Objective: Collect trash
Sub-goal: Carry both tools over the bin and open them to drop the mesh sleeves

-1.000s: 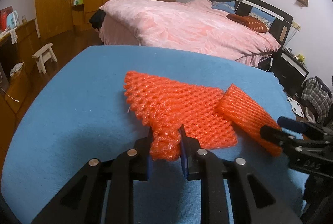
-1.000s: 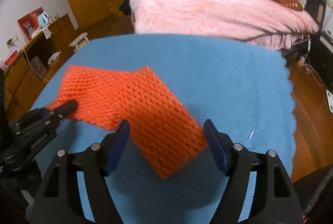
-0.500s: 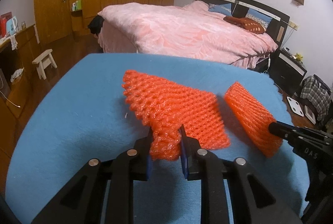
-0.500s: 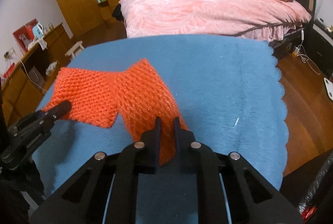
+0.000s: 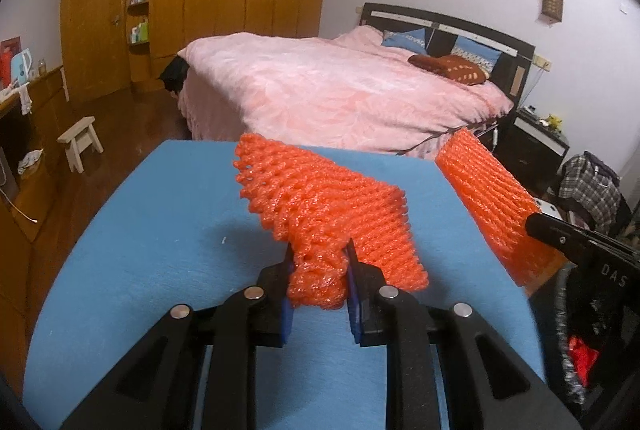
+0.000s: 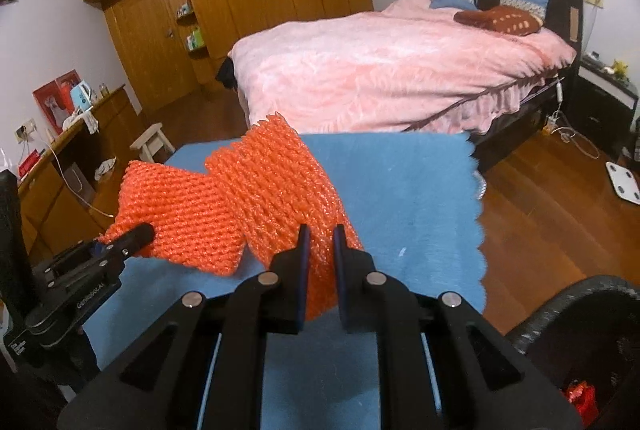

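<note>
Foam nets, two of them and both orange, were already in hand and hung clear above the blue counter (image 5: 120,250). The left gripper (image 5: 318,270) was clenched on a bunched corner of the wider net (image 5: 332,206), whose long axis ran away from the gripper toward the far left. The right gripper (image 6: 319,250) had just been closing and now pinched the near end of the narrower net (image 6: 276,178), which stretched straight out ahead of it toward the far edge of the counter. In the right wrist view the two nets overlapped, the narrower one in front, yet whether they touched could not be told. A dark bin rim (image 6: 568,306) showed at the near right, below the right gripper, so that hand probably stood nearer for the drop.
</note>
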`<act>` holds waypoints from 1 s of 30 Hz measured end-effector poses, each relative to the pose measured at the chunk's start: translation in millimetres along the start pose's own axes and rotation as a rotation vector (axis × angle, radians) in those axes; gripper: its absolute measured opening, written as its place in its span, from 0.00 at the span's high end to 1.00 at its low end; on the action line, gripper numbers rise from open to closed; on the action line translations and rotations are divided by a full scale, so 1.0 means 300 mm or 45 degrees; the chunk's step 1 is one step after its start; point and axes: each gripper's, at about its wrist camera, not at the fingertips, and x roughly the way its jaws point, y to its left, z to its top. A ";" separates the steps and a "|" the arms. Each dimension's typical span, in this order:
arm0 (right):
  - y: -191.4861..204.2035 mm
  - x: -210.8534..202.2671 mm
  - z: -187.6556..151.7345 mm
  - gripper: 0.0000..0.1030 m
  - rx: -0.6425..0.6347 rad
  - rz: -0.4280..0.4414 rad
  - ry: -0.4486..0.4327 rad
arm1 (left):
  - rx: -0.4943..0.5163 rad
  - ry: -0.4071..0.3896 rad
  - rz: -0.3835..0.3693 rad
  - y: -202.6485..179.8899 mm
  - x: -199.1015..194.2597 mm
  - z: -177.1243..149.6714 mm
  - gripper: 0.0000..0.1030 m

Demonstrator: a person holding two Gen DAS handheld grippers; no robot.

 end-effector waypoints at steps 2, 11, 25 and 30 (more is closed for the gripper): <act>-0.015 -0.034 0.000 0.89 0.007 -0.007 -0.013 | 0.017 -0.017 -0.006 -0.023 -0.029 0.008 0.79; -0.092 -0.228 -0.022 0.89 0.061 -0.061 -0.079 | 0.063 -0.066 -0.082 -0.141 -0.151 0.028 0.79; -0.206 -0.494 -0.091 0.89 0.119 -0.161 -0.169 | 0.152 -0.103 -0.219 -0.342 -0.289 0.021 0.79; -0.245 -0.581 -0.125 0.89 0.141 -0.206 -0.191 | 0.194 -0.120 -0.273 -0.414 -0.338 0.012 0.79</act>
